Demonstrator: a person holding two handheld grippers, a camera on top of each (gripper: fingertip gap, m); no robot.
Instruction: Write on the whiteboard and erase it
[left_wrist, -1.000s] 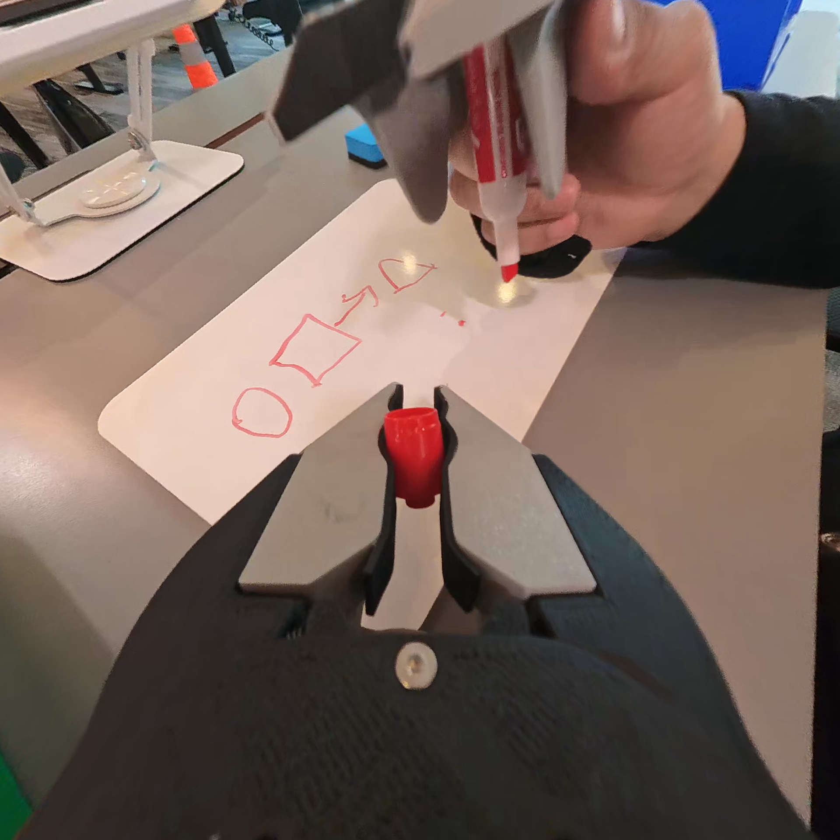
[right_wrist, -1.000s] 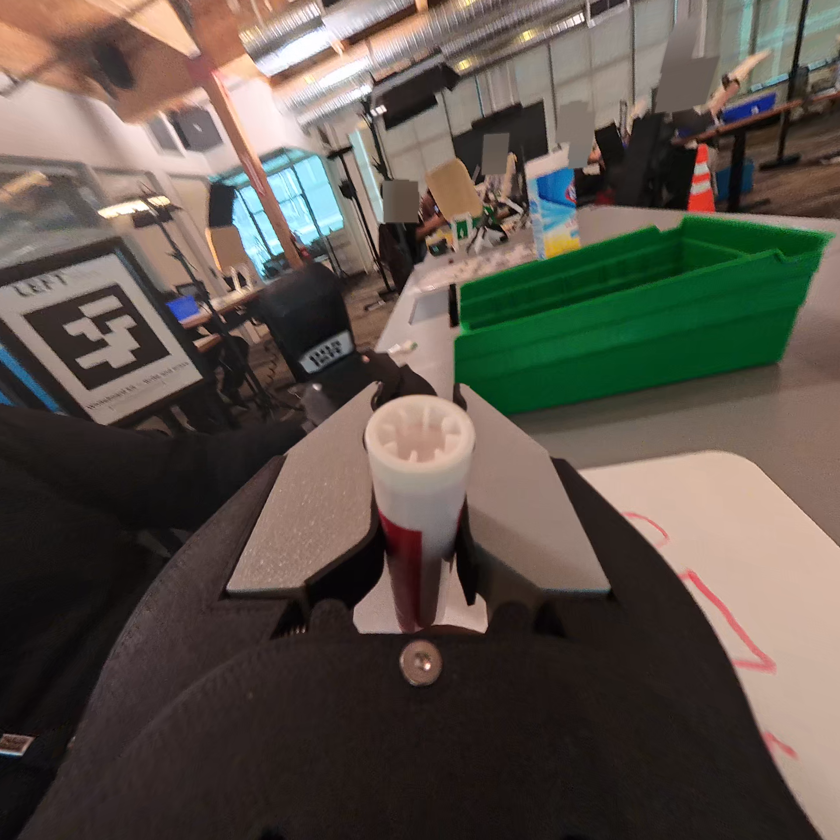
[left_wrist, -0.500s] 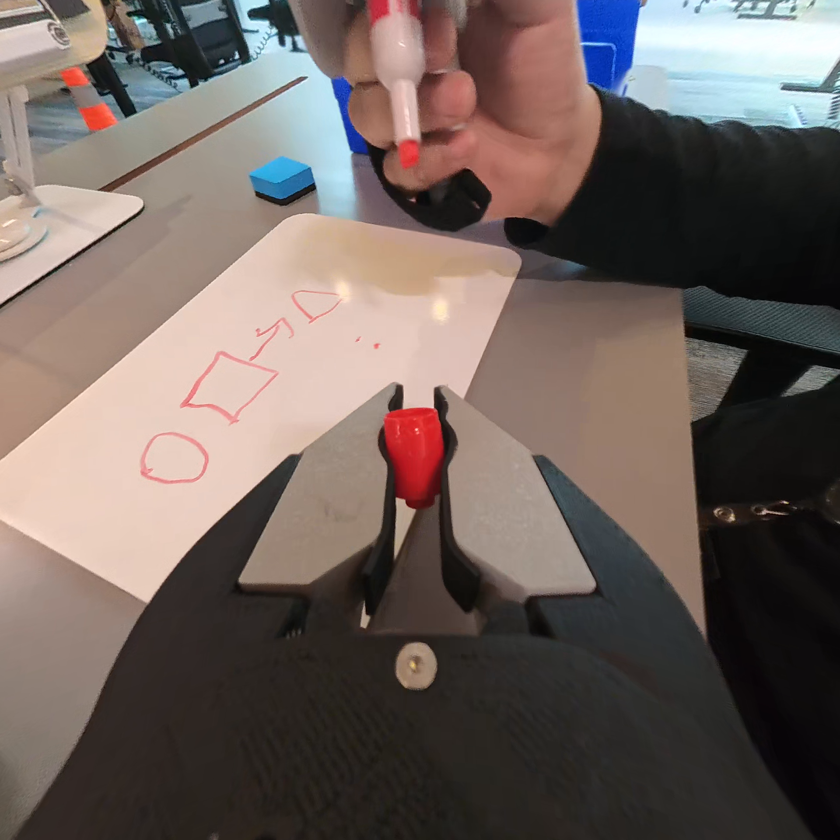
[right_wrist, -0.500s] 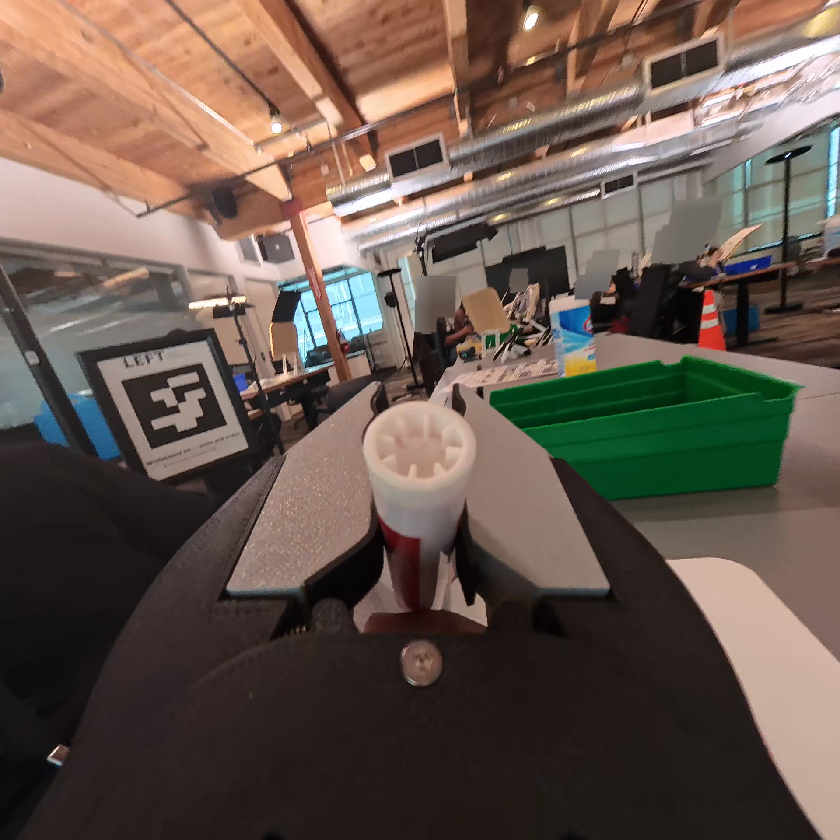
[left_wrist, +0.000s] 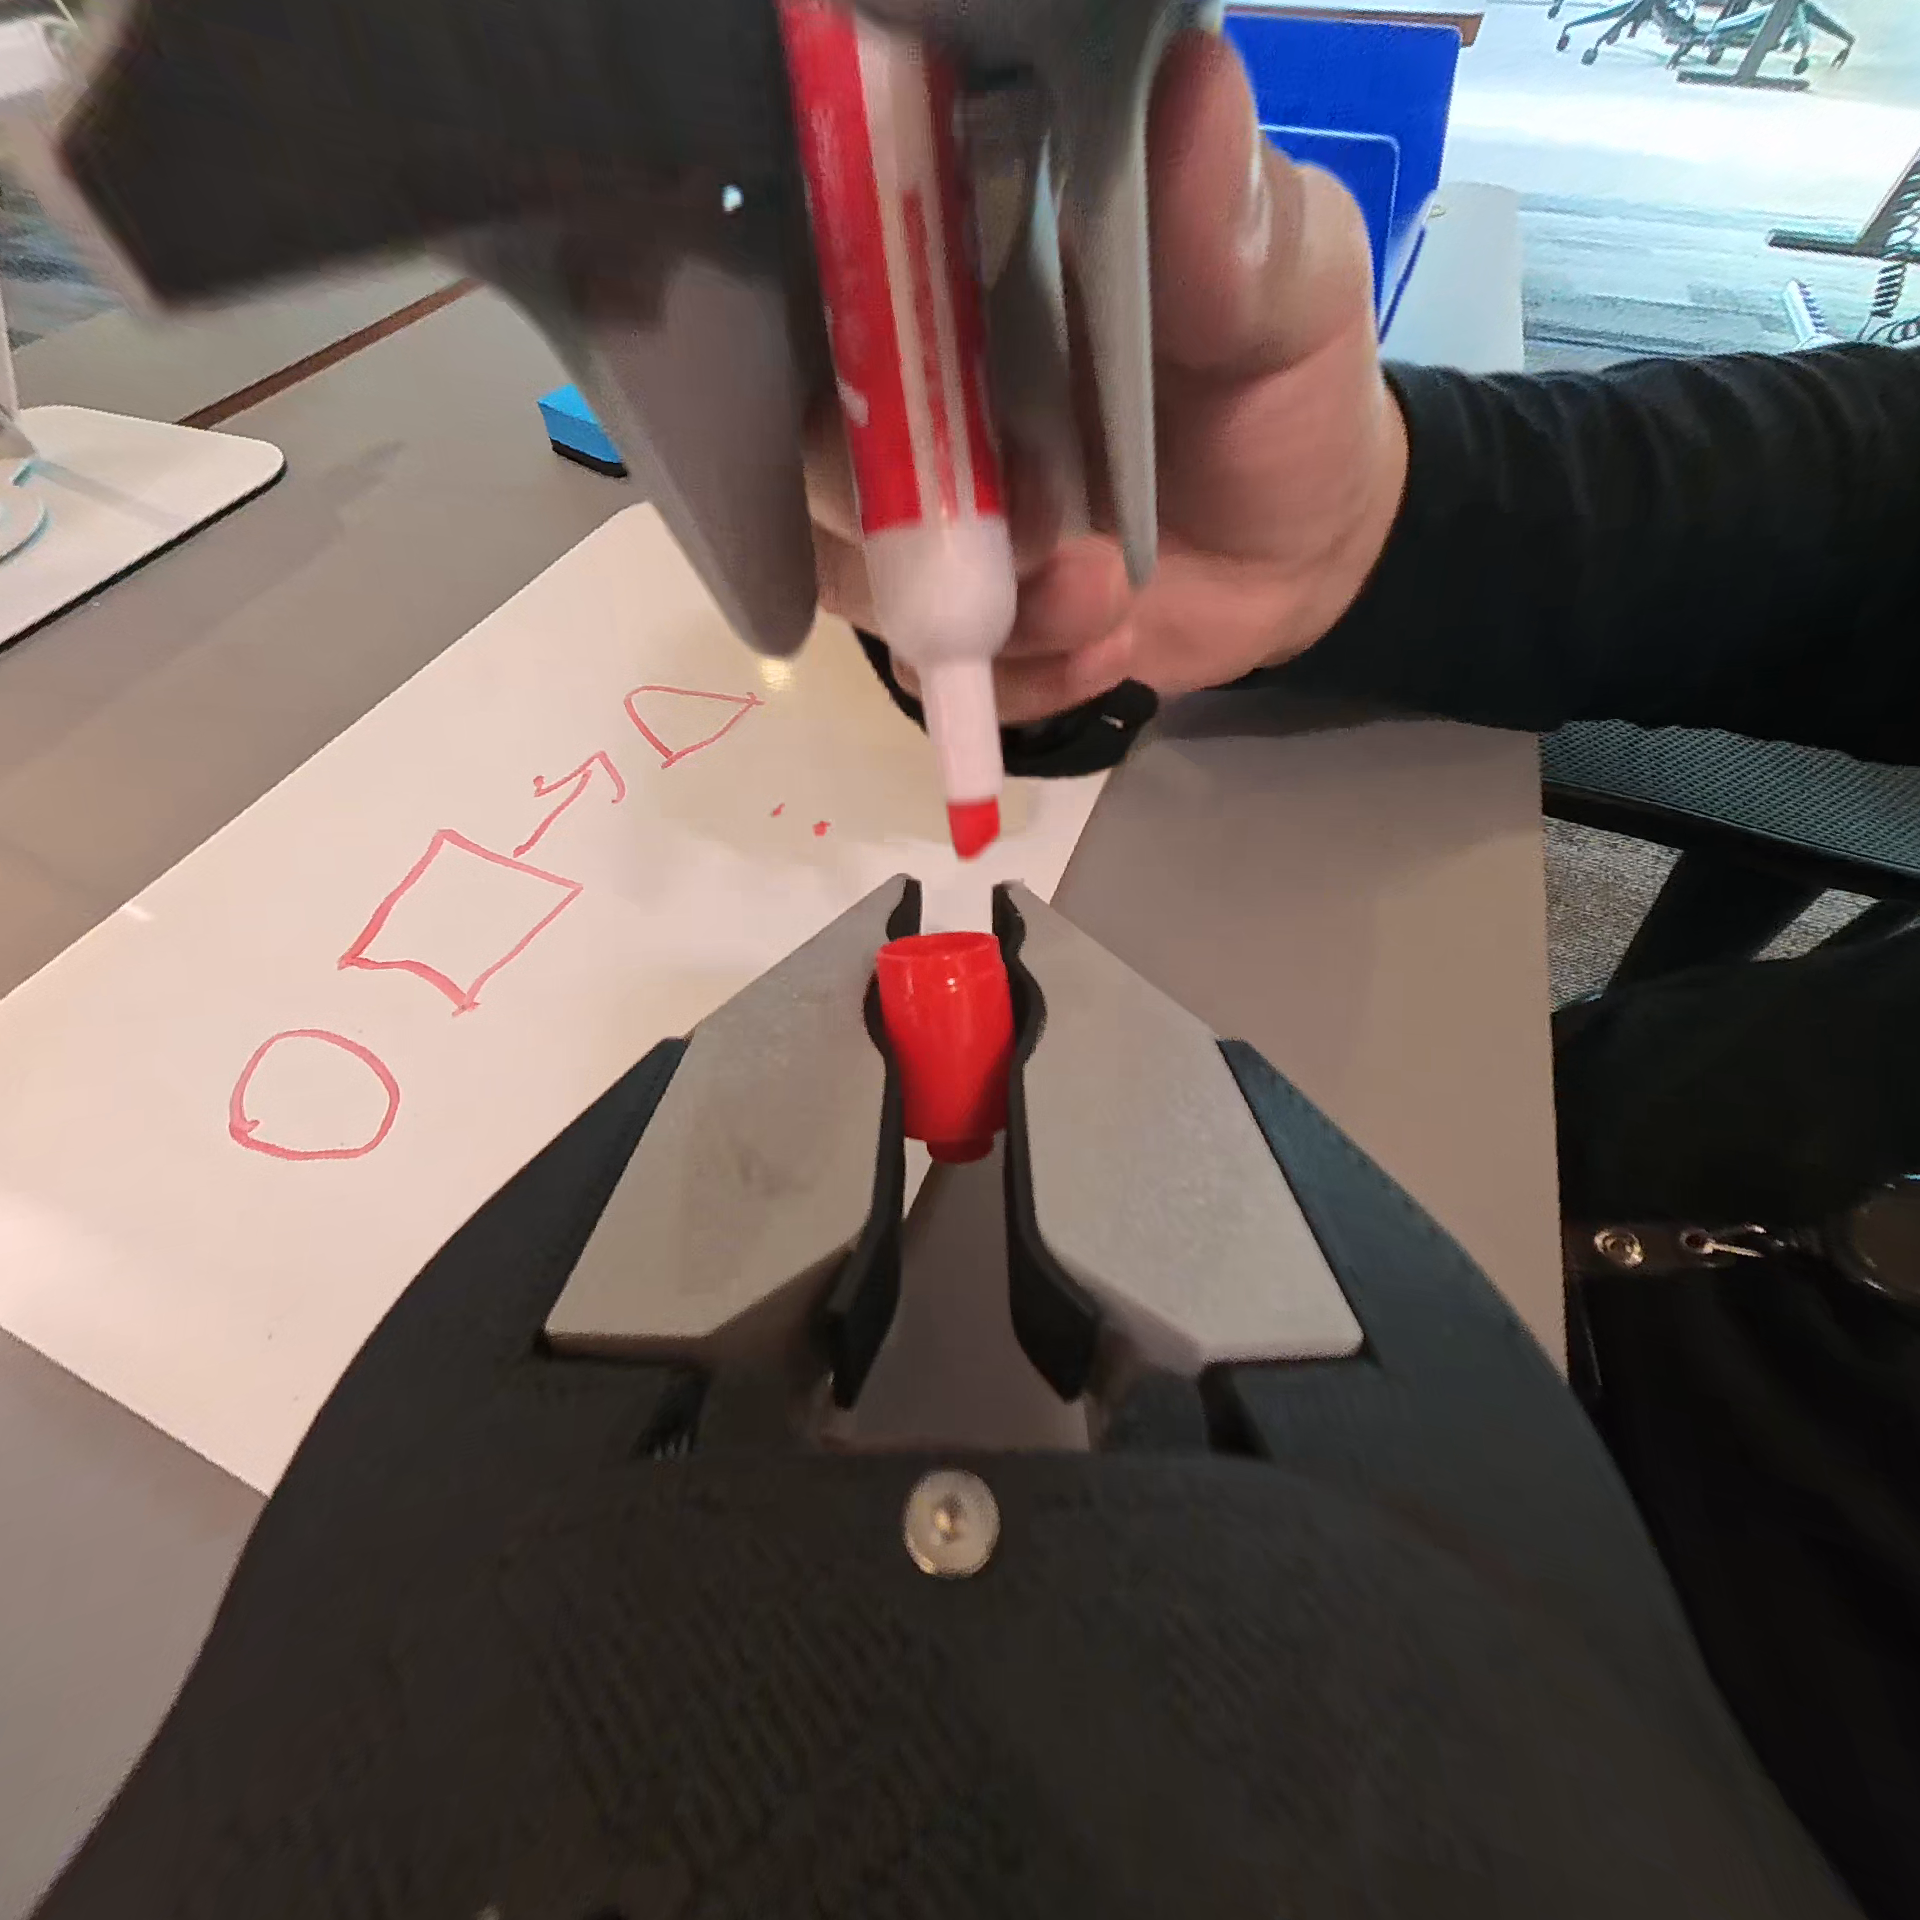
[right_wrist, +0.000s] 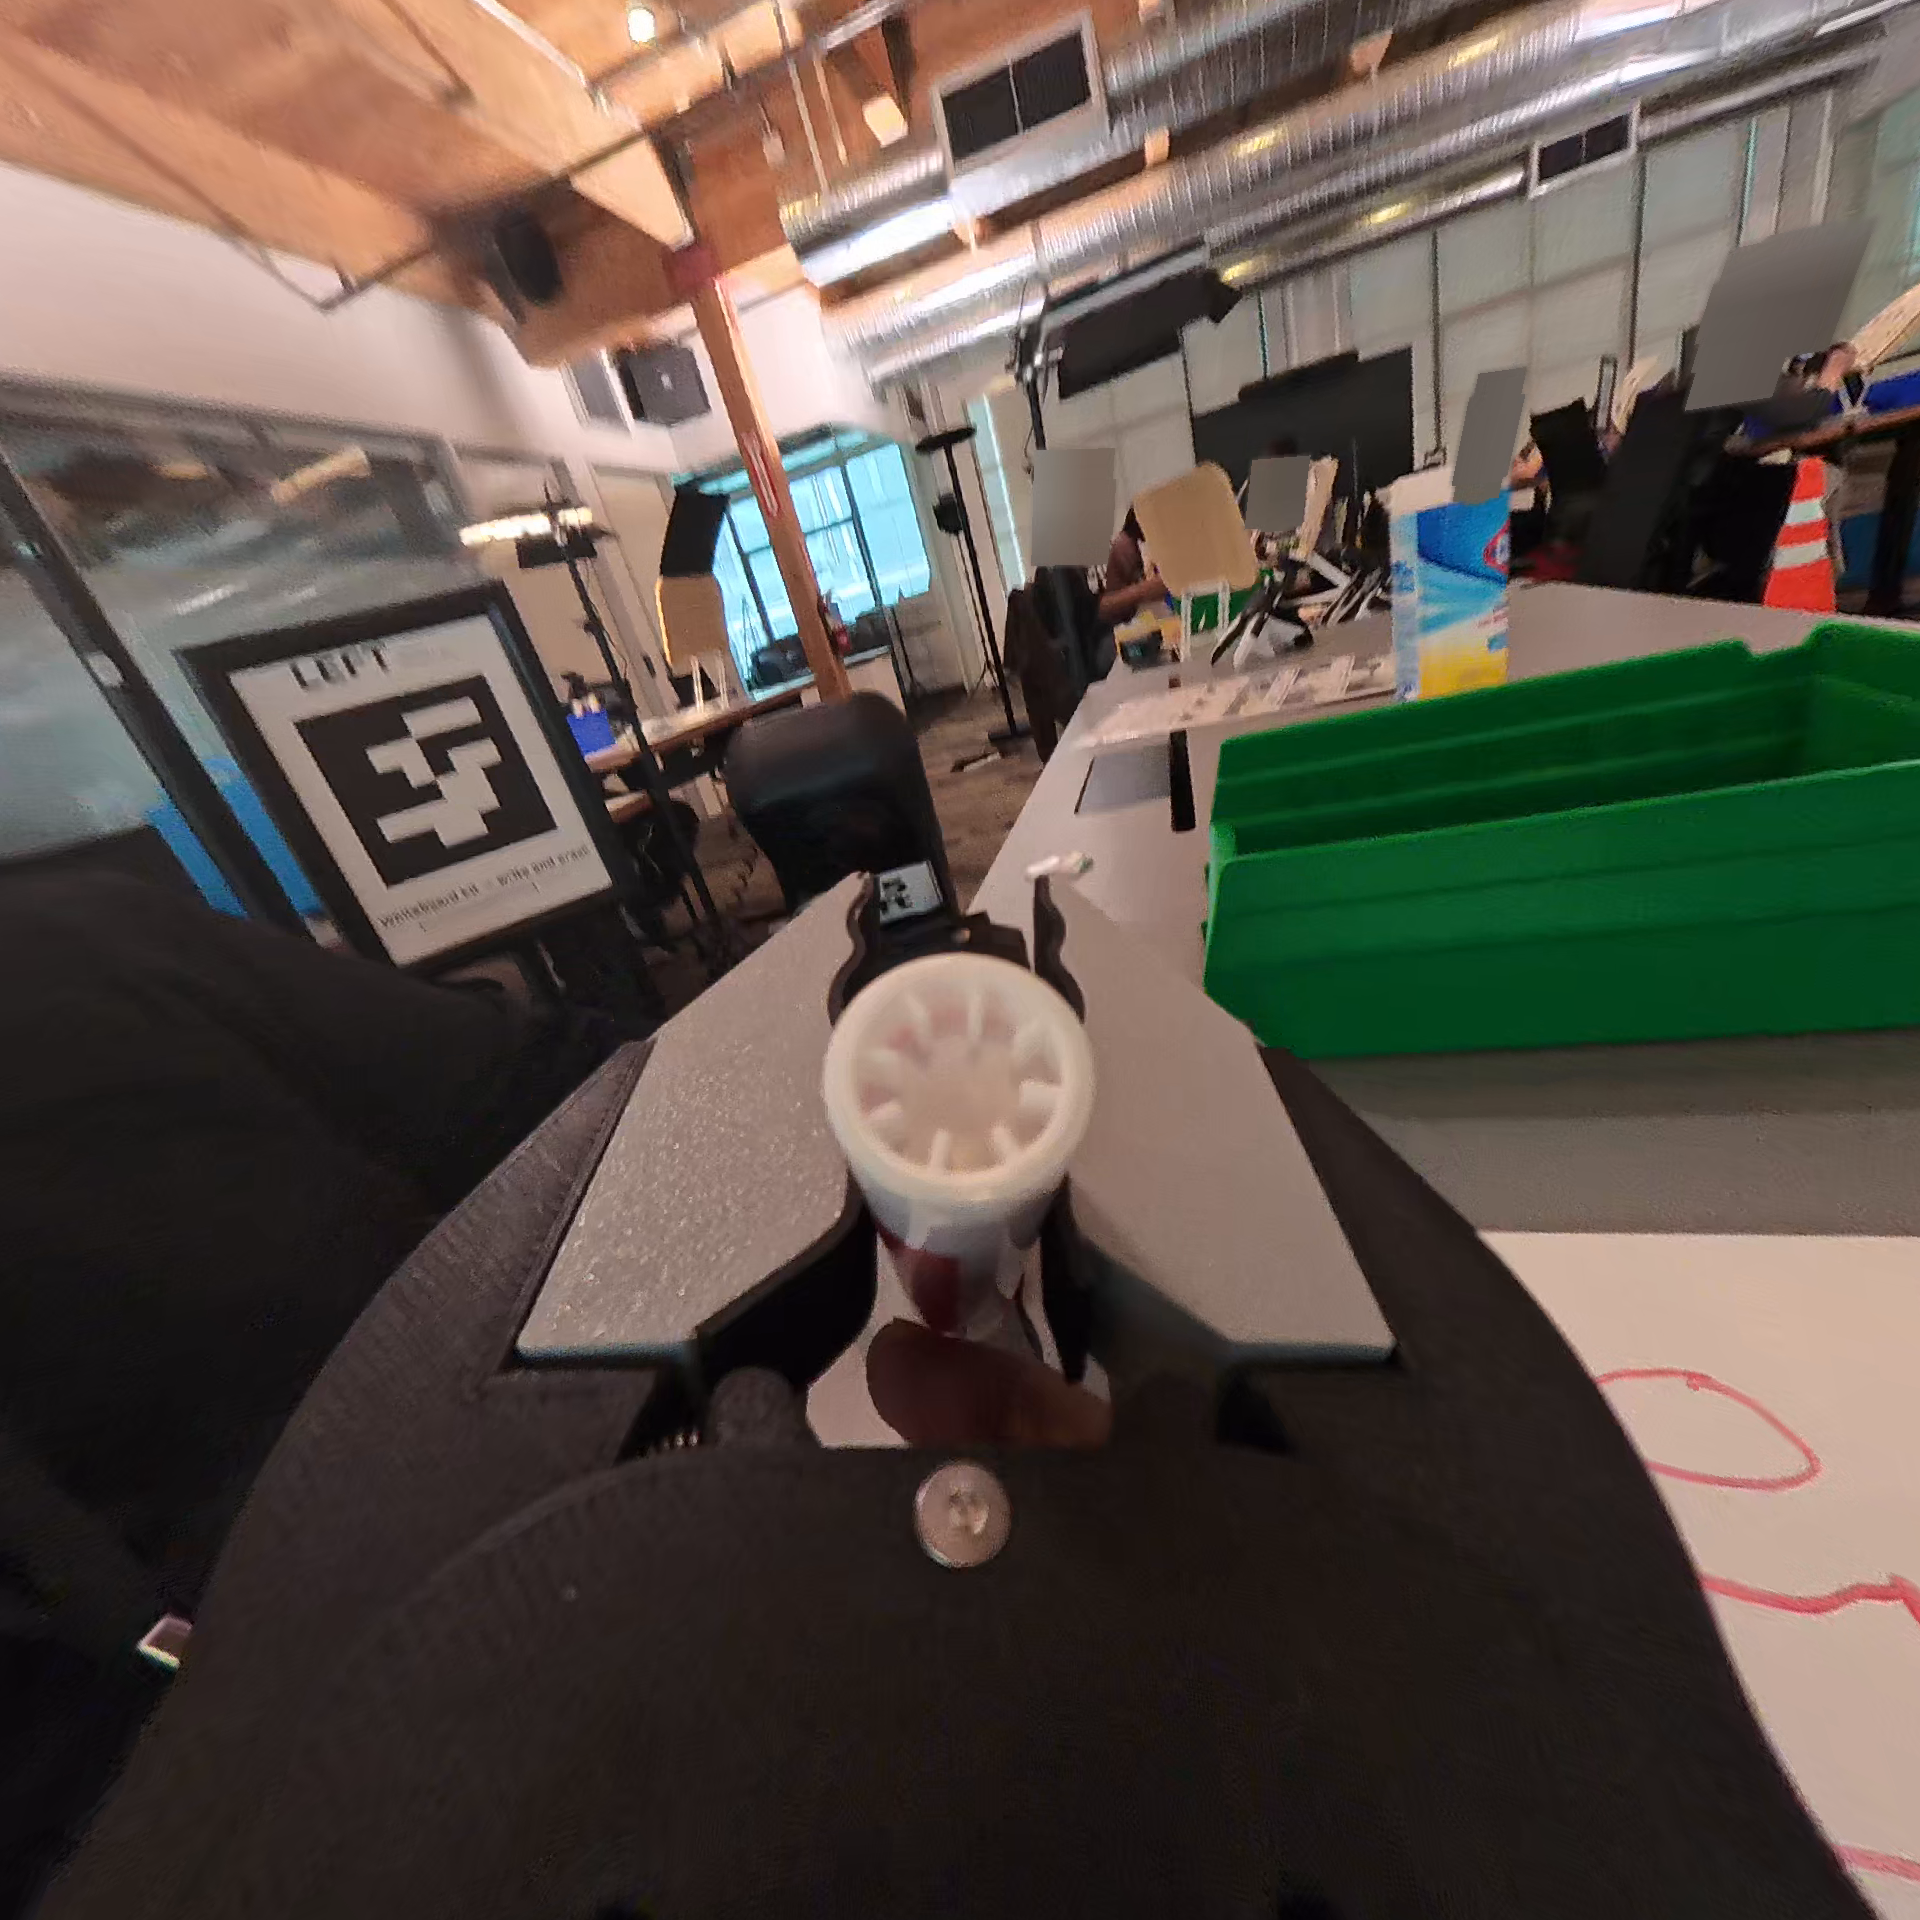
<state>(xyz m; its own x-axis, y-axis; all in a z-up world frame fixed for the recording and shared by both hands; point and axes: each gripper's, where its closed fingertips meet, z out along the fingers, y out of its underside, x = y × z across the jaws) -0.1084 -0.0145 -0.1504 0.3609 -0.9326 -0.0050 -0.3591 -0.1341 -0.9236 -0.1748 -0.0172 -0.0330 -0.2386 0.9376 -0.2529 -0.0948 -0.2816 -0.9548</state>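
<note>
My left gripper (left_wrist: 956, 899) is shut on the red marker cap (left_wrist: 943, 1029), its open end facing away from me. My right gripper (right_wrist: 951, 914) is shut on the red and white marker (right_wrist: 956, 1132); in the left wrist view the marker (left_wrist: 914, 416) points tip down, its red tip just above the cap. The white whiteboard (left_wrist: 208, 1268) lies flat on the grey table (left_wrist: 1299, 935) with a red circle, a square, an arrow and a triangle drawn on it. The board also shows in the right wrist view (right_wrist: 1787, 1309).
A blue eraser (left_wrist: 577, 426) sits on the table beyond the whiteboard. A white stand base (left_wrist: 125, 499) is at the far left. A green bin (right_wrist: 1558, 852) stands on the table in the right wrist view. A hand (left_wrist: 1247, 468) in a black sleeve holds the right gripper. Spacing between my two grippers at the tips: around 12 cm.
The right gripper has come down and toward me with the marker; its tip now hangs just above the cap. The left gripper still holds the cap.
</note>
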